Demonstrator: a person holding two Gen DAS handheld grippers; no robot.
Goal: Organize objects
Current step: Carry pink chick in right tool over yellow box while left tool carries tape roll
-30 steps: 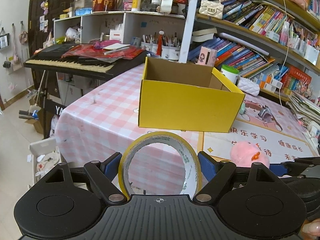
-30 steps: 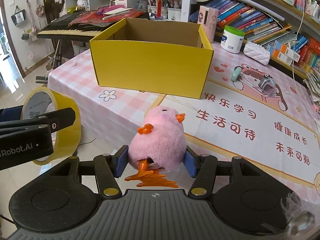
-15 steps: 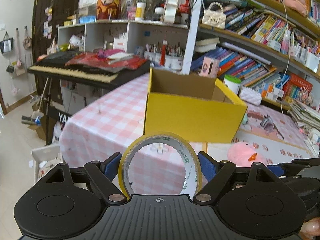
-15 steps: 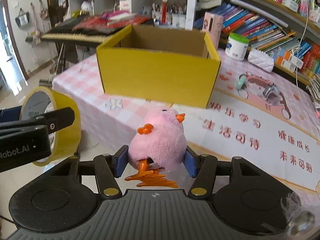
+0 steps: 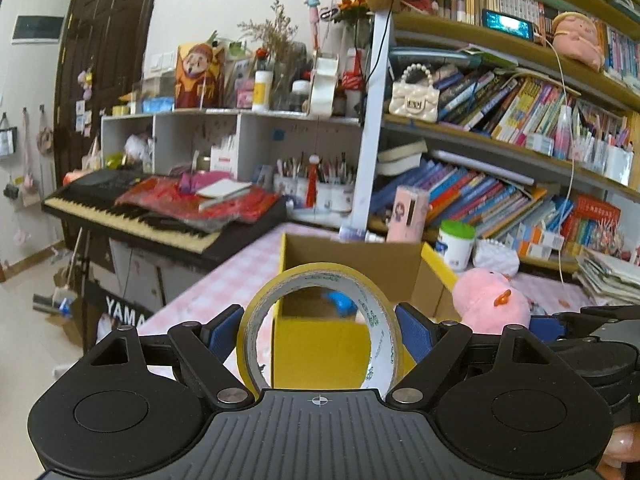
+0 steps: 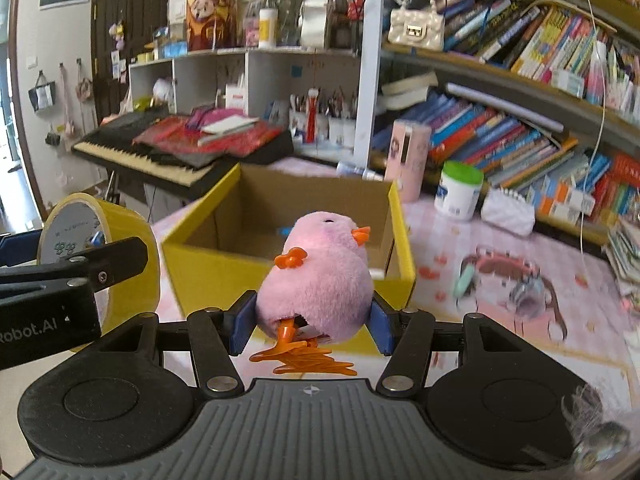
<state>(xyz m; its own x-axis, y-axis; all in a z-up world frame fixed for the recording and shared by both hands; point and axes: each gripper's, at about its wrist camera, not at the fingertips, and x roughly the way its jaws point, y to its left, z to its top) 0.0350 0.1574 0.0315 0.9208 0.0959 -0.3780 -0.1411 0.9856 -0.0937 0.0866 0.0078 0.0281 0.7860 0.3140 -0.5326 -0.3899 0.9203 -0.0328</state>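
Note:
My left gripper [image 5: 320, 332] is shut on a yellow tape roll [image 5: 376, 312], held upright in front of the open yellow cardboard box [image 5: 320, 344]. The tape roll also shows in the right wrist view [image 6: 124, 232] at the left. My right gripper [image 6: 308, 320] is shut on a pink plush chick [image 6: 320, 280] with orange beak and feet, held just before the box's [image 6: 208, 272] near wall. The chick also shows in the left wrist view [image 5: 488, 304] at the right. Something blue [image 5: 340, 300] lies inside the box.
The box stands on a pink checked table [image 6: 520, 312]. A white jar with a green lid [image 6: 458, 192], a pink carton [image 6: 408, 160] and a white pouch [image 6: 508, 212] stand behind it. A keyboard [image 5: 132, 220] is at the left, bookshelves [image 5: 500, 128] behind.
Both grippers rose and moved toward the box with their loads; the box now sits lower and closer in both views, with its inside visible.

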